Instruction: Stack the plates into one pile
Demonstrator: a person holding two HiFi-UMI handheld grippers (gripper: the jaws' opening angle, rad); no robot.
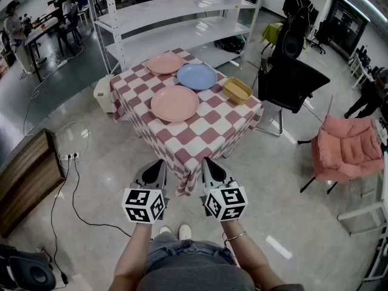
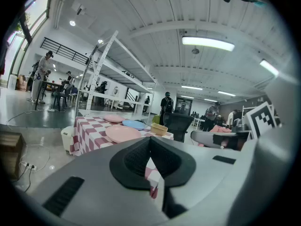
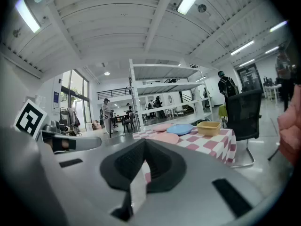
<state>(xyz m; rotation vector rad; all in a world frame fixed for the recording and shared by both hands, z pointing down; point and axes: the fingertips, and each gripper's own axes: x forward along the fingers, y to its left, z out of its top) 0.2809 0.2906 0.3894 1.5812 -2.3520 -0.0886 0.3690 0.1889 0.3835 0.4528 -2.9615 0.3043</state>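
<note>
Plates point(image 1: 174, 103) are pink and blue (tablecloth point(image 1: 200, 135) red-and-white checked).

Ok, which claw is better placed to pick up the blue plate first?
Right, marginally. The right claw and left claw both hang shut, empty, short of the table; the blue plate lies toward the right claw's side, the near pink plate toward the left's.

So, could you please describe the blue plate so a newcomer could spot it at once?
Find the checked table before the grey shelving. Of three plates on it, the blue plate lies farthest right, beside a yellow tub; the other two plates are pink.
</note>
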